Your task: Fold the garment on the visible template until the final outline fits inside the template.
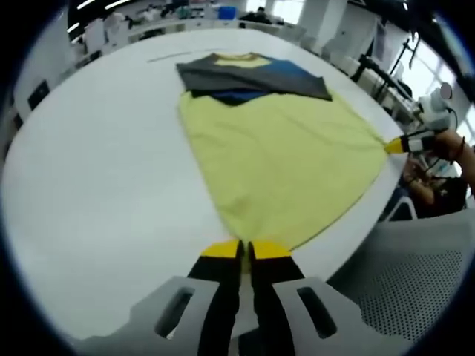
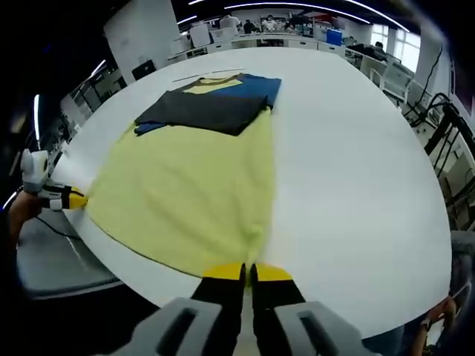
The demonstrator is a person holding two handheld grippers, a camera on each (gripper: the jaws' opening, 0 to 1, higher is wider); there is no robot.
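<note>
Left gripper view, nearest: left gripper (image 1: 246, 251), 2 black jaws with yellow tips, pressed together on the near hem corner of the shirt (image 1: 286, 159). The cloth edge runs straight into the tips.

Right gripper view, nearest: right gripper (image 2: 247, 273), same yellow tips, jaws closed on the other hem corner of the shirt (image 2: 189, 196). Fabric puckers a little just above the tips.

Each gripper turns up at the side of the other's view: the right one at the right edge of the left gripper view (image 1: 397, 145), pinching its corner with a hand behind it; the left one at the left edge of the right gripper view (image 2: 74, 199), also at the shirt's corner.

Shirt: lies flat on the white table (image 1: 96, 170), hem at the near table edge, stretched between the 2 grippers. Lower body pale yellow. Far end is dark: grey and blue panels, with a small yellow patch at the neckline. Sleeves look folded in across the chest.

Just past the collar, a thin dark line (image 2: 199, 75) is marked on the table surface; how far it runs cannot be told.

Beyond the table: benches, monitors and ceiling lights, blurred.
</note>
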